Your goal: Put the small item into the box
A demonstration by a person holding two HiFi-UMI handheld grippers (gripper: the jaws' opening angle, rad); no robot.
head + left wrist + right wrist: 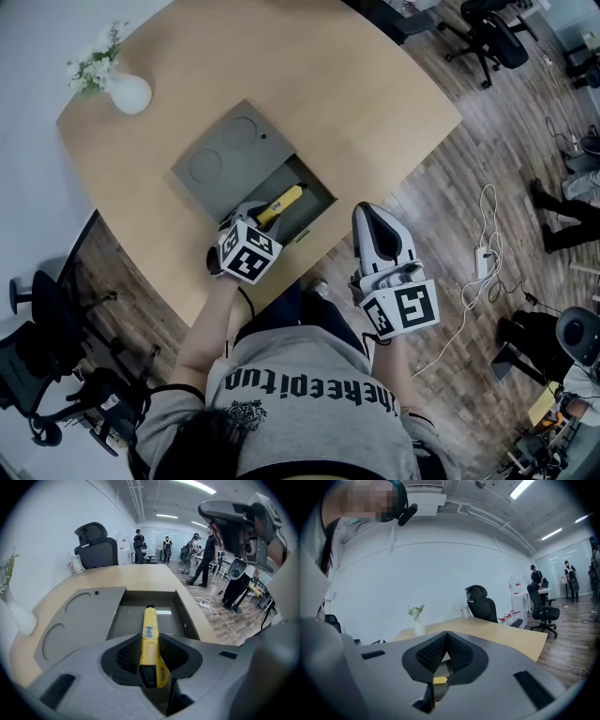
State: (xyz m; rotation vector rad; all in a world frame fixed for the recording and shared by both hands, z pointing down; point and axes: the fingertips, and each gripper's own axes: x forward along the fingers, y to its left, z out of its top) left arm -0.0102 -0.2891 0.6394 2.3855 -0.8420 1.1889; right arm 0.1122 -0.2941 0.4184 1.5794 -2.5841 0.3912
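Wooden table (375, 103), curved edge, with a person standing at its near side and a gripper in each hand.

Grey box (302, 214) sunk into the tabletop, open, directly ahead of and below the left gripper (255, 214). Its flat grey lid (225, 155) lies to the left of that gripper's jaws and has two round dimples on top.

Left gripper: jaws closed tight on a yellow tool (150, 625), gripped at its rear end. The rest of the tool sticks straight out ahead of the jaws, over the open box. Can't tell whether the tip touches the box floor.

Right gripper (447, 637): jaws brought together at the tips, nothing between them. It is held off the table edge, over the wooden floor, well to the right of the left gripper and the box.

Black office chair (482, 604) far ahead of the right gripper, beyond the table.

White vase (128, 93) of small flowers at the far left of the table, well beyond the lid.
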